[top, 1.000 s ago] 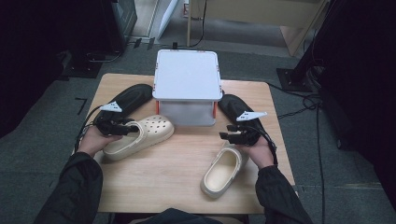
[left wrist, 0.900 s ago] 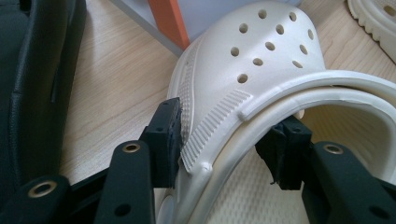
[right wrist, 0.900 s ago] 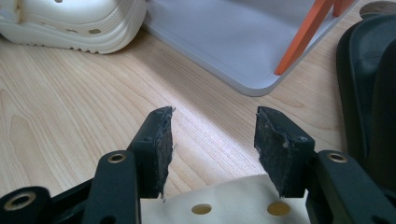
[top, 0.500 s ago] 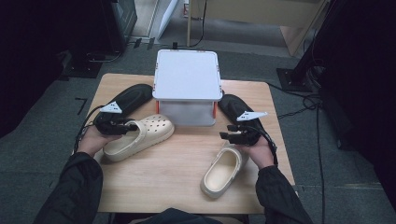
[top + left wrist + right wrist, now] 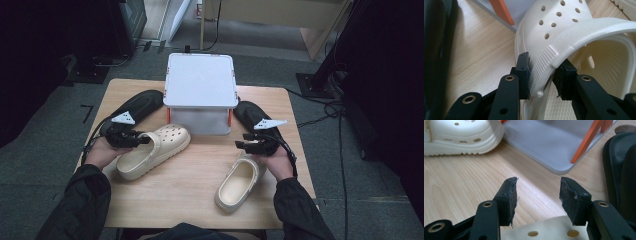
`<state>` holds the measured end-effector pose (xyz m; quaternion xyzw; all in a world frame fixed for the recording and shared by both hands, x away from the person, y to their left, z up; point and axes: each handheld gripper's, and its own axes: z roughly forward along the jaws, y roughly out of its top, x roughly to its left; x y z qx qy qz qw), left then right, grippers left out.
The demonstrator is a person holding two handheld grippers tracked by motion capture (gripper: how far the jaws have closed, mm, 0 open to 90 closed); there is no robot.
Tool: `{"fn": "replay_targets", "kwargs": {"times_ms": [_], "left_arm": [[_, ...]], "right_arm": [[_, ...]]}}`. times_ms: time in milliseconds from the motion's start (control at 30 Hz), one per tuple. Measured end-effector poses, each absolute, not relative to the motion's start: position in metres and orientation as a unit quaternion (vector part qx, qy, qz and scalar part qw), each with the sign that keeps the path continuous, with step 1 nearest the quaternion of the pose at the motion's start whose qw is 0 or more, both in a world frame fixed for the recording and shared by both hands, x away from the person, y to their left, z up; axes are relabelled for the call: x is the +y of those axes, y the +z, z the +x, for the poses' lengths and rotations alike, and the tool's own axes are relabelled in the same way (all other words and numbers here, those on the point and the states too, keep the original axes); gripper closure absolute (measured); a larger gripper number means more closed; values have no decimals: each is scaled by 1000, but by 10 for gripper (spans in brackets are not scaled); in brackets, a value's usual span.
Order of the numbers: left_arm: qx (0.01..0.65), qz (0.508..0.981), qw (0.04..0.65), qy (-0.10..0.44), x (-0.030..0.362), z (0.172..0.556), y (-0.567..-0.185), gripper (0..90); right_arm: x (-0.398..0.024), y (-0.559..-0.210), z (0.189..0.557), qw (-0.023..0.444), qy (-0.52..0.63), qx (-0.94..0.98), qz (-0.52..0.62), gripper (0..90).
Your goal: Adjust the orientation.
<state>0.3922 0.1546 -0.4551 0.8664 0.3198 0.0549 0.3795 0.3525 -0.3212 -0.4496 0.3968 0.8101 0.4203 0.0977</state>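
Grip stage: left tongs [image 5: 541,72], just closing, clamp the cream clog's [image 5: 152,150] strap beside the lidded bin [image 5: 200,95]; right tongs [image 5: 537,202] gape, nothing lifted.

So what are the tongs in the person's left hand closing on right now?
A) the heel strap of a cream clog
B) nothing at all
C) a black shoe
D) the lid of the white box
A: in the left gripper view the left tongs have just been closing, and their pads press on the ribbed heel strap of the cream clog.
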Motion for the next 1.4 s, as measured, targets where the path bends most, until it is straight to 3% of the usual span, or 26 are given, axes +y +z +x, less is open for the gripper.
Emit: {"fn": "replay_targets", "kwargs": {"times_ms": [300, 700, 833, 933, 1100, 1233, 1400], "left_arm": [[348, 855, 385, 16, 135, 383, -455, 710], [330, 870, 365, 24, 115, 373, -453, 669], [329, 868, 371, 12, 117, 373, -453, 625], [324, 871, 370, 11, 118, 372, -452, 540], [326, 865, 381, 11, 128, 371, -446, 498], [322, 863, 390, 8, 140, 368, -441, 510], [326, 853, 408, 13, 158, 365, -436, 618]], "right_arm": [[-315, -439, 349, 105, 450, 798, 387, 513], [-296, -424, 347, 103, 467, 795, 372, 538], [-282, -417, 345, 98, 472, 797, 364, 549], [-268, -411, 342, 92, 473, 801, 356, 556], [-251, -407, 341, 85, 474, 804, 349, 569], [-238, -404, 341, 79, 479, 804, 343, 584], [-214, -403, 341, 68, 484, 807, 331, 596]]}}
